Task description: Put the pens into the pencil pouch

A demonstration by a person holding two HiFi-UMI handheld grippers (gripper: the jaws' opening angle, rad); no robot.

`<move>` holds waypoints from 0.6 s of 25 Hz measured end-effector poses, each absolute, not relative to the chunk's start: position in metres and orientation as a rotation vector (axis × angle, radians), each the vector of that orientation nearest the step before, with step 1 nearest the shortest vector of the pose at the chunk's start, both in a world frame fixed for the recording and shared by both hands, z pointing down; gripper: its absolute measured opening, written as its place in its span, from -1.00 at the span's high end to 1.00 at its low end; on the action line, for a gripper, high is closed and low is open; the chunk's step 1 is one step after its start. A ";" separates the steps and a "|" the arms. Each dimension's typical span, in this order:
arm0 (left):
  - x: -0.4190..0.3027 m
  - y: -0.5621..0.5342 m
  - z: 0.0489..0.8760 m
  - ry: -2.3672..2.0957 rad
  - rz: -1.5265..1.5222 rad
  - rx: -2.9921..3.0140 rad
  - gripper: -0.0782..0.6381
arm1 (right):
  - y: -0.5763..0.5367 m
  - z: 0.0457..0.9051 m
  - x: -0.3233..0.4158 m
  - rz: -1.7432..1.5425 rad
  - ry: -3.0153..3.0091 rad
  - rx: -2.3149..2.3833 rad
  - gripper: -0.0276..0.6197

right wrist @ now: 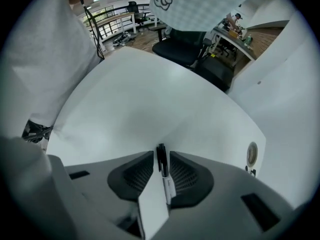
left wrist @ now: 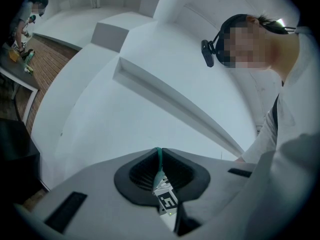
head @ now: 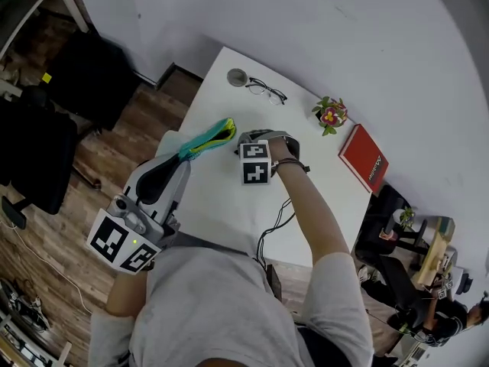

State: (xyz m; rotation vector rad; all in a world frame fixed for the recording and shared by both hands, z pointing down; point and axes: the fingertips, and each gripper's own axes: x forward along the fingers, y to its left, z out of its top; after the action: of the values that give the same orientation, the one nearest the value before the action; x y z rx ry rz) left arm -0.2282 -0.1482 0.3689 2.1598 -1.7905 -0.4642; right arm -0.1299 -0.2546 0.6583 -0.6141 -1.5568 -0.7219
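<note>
The pencil pouch [head: 208, 138], teal with yellow-green edges, hangs over the white table [head: 221, 205]. My left gripper [head: 183, 156] is shut on its near end. In the left gripper view only a thin teal strip of the pouch [left wrist: 158, 160] shows, pinched between the dark pads of the left gripper [left wrist: 160, 170]. My right gripper [head: 262, 138] points down at the table just right of the pouch's open end. In the right gripper view a pen [right wrist: 164, 173] with a black cap and white barrel stands clamped in the right gripper [right wrist: 161, 160].
At the far end of the table lie a pair of glasses [head: 266, 91] and a small round grey object [head: 237, 76]. A potted flower [head: 330, 115] and a red book [head: 364, 159] sit at the right edge. A black cable [head: 271, 232] trails near me. Black chairs [head: 46, 151] stand left of the table.
</note>
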 end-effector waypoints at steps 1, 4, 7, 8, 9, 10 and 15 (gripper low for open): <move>-0.229 -0.148 0.370 -1.791 -0.463 2.158 0.66 | -0.255 0.661 -0.129 -0.715 -1.541 -0.625 0.57; -0.235 -0.148 0.371 -1.795 -0.463 2.153 0.66 | -0.254 0.664 -0.129 -0.663 -1.519 -0.648 0.61; -0.239 -0.150 0.371 -1.797 -0.464 2.149 0.66 | -0.253 0.664 -0.129 -0.650 -1.527 -0.653 0.68; -0.239 -0.150 0.371 -1.795 -0.466 2.150 0.66 | -0.252 0.664 -0.129 -0.655 -1.536 -0.649 0.69; -0.239 -0.151 0.371 -1.791 -0.466 2.153 0.66 | -0.252 0.663 -0.129 -0.659 -1.552 -0.640 0.69; -0.239 -0.153 0.371 -1.786 -0.465 2.157 0.66 | -0.251 0.661 -0.130 -0.659 -1.578 -0.624 0.69; -0.234 -0.159 0.367 -1.745 -0.468 2.193 0.66 | -0.253 0.633 -0.143 -0.555 -1.847 -0.438 0.69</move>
State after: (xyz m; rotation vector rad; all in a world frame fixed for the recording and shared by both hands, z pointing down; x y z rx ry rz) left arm -0.2339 -0.1591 0.3668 2.1931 -1.7451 -0.4681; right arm -0.1434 -0.2533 0.6334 -0.4377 -1.8469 -0.5553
